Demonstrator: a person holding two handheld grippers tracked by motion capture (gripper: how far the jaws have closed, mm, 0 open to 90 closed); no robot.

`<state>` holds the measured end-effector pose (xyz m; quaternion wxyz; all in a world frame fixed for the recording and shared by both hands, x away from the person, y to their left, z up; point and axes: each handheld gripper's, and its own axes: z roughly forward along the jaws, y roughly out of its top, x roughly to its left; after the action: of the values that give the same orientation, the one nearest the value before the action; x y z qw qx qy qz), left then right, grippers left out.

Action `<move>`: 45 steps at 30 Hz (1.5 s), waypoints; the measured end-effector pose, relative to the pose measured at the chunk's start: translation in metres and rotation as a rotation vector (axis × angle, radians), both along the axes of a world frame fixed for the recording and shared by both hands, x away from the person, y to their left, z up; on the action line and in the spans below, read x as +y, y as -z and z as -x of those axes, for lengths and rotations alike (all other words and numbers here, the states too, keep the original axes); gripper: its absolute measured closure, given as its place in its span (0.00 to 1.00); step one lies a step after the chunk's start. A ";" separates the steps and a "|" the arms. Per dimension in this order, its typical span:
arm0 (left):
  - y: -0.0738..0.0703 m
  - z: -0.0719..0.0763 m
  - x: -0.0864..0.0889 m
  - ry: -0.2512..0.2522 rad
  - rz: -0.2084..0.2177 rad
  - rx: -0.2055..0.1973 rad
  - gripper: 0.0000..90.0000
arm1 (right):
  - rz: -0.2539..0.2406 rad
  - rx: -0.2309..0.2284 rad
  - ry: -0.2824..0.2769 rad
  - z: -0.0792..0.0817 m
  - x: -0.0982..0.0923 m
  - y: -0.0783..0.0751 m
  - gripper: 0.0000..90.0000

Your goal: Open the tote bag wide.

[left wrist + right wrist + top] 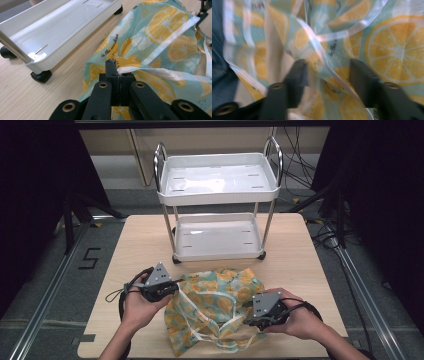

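Note:
A crumpled cloth bag (215, 305) printed with orange slices on pale teal, with white trim, lies on the near part of the wooden table. My left gripper (176, 287) is at its left edge. In the left gripper view the jaws (115, 67) are shut on the white-trimmed hem of the bag (160, 37). My right gripper (248, 317) is at the bag's right side. In the blurred right gripper view its jaws (328, 72) stand apart, a fold of the bag (397, 50) and its white trim lying between them without being pinched.
A white two-tier cart (217, 195) on black castors stands on the table (140, 250) just behind the bag; its lower tray (62, 32) is close to my left gripper. Table edges run left, right and near; cables trail on the floor at right.

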<state>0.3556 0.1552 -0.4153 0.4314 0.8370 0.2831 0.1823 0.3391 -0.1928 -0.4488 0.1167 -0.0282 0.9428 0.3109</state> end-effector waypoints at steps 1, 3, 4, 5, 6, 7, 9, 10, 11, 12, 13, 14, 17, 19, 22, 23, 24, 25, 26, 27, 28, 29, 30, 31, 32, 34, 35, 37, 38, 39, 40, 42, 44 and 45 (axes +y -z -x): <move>-0.001 0.000 0.000 -0.002 0.001 -0.001 0.99 | 0.032 -0.003 0.035 0.002 0.000 0.000 0.75; -0.001 0.000 0.001 0.005 0.002 -0.019 0.99 | 0.040 -0.018 0.036 0.000 0.001 -0.001 0.89; -0.002 0.001 0.002 -0.006 0.002 -0.002 0.99 | 0.045 -0.003 0.054 0.001 0.000 -0.002 0.94; -0.002 0.001 0.003 -0.001 -0.001 -0.014 0.99 | 0.044 0.000 0.055 0.000 0.000 -0.004 0.99; -0.003 0.001 0.004 -0.010 0.001 -0.006 0.99 | 0.040 0.003 0.062 -0.001 -0.001 -0.006 1.00; -0.003 0.001 0.005 0.000 -0.005 -0.017 0.99 | 0.032 0.010 0.066 -0.002 -0.001 -0.008 1.00; -0.004 0.001 0.006 -0.008 -0.005 -0.020 0.99 | 0.002 0.013 0.064 -0.004 -0.002 -0.015 1.00; -0.003 0.001 0.005 -0.025 0.017 -0.016 0.99 | -0.016 0.020 0.078 -0.005 -0.003 -0.019 1.00; -0.004 0.001 0.006 -0.026 0.009 -0.014 0.99 | -0.055 0.024 0.048 -0.008 -0.004 -0.024 1.00; -0.004 0.000 0.007 -0.029 0.014 -0.011 0.99 | -0.099 0.051 0.088 -0.008 -0.006 -0.030 1.00; -0.004 -0.001 0.007 -0.021 0.007 -0.025 0.99 | -0.148 0.047 0.104 -0.011 -0.008 -0.036 1.00; -0.005 -0.002 0.008 -0.021 -0.008 -0.033 0.99 | -0.193 0.036 0.105 -0.015 -0.010 -0.042 1.00; -0.005 -0.006 0.008 -0.031 -0.019 -0.030 0.98 | -0.312 0.021 0.186 -0.027 -0.016 -0.059 1.00; -0.004 -0.009 0.007 -0.025 -0.041 -0.031 0.98 | -0.379 0.008 0.265 -0.037 -0.019 -0.065 1.00; 0.000 -0.012 0.005 -0.050 -0.018 -0.008 0.97 | -0.428 0.003 0.312 -0.049 -0.019 -0.066 1.00; 0.001 -0.015 0.006 -0.049 -0.036 -0.005 0.97 | -0.442 -0.007 0.317 -0.055 -0.019 -0.066 1.00; 0.003 -0.016 0.006 -0.060 -0.028 0.001 0.97 | -0.449 0.003 0.351 -0.060 -0.019 -0.065 1.00; 0.005 -0.018 0.007 -0.066 -0.031 0.014 0.97 | -0.450 0.015 0.367 -0.063 -0.019 -0.065 1.00; 0.008 -0.020 0.009 -0.074 -0.046 0.031 0.95 | -0.469 0.029 0.392 -0.070 -0.017 -0.062 1.00; 0.009 -0.021 0.010 -0.083 -0.049 0.040 0.95 | -0.470 0.036 0.412 -0.071 -0.017 -0.061 1.00; 0.010 -0.021 0.011 -0.088 -0.054 0.043 0.93 | -0.465 0.033 0.416 -0.074 -0.017 -0.060 1.00; 0.011 -0.021 0.013 -0.086 -0.073 0.040 0.92 | -0.464 0.026 0.411 -0.076 -0.017 -0.059 1.00; 0.011 -0.021 0.013 -0.086 -0.073 0.040 0.89 | -0.466 0.054 0.440 -0.074 -0.015 -0.057 1.00; 0.010 -0.017 0.013 -0.068 -0.090 0.056 0.84 | -0.452 0.058 0.434 -0.075 -0.015 -0.057 1.00; 0.010 -0.017 0.013 -0.068 -0.090 0.056 0.79 | -0.452 0.058 0.434 -0.075 -0.015 -0.057 1.00; 0.008 -0.013 0.012 -0.045 -0.099 0.030 0.64 | -0.454 0.039 0.434 -0.075 -0.013 -0.055 1.00; 0.005 -0.010 0.013 -0.017 -0.127 0.010 0.64 | -0.443 0.040 0.437 -0.075 -0.013 -0.055 1.00; 0.000 -0.001 0.013 0.029 -0.174 0.027 0.46 | -0.438 0.049 0.447 -0.074 -0.012 -0.054 1.00; 0.000 -0.001 0.013 0.029 -0.174 0.027 0.42 | -0.438 0.049 0.447 -0.074 -0.012 -0.054 1.00; -0.002 0.006 0.013 0.037 -0.167 0.045 0.42 | -0.435 0.058 0.451 -0.073 -0.011 -0.055 1.00; -0.007 0.014 0.013 0.061 -0.189 0.044 0.34 | -0.438 0.068 0.456 -0.072 -0.010 -0.055 1.00; -0.012 0.024 0.011 0.088 -0.186 0.033 0.30 | -0.433 0.034 0.446 -0.074 -0.009 -0.056 1.00; -0.018 0.032 0.009 0.127 -0.214 0.023 0.26 | -0.445 0.064 0.468 -0.072 -0.005 -0.056 1.00; -0.020 0.037 0.007 0.143 -0.209 0.019 0.24 | -0.445 0.050 0.463 -0.073 -0.004 -0.056 1.00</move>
<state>0.3182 0.1623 -0.3957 0.3512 0.8971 0.2061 0.1716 0.4119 -0.1965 -0.3924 0.1645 0.2211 0.8356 0.4752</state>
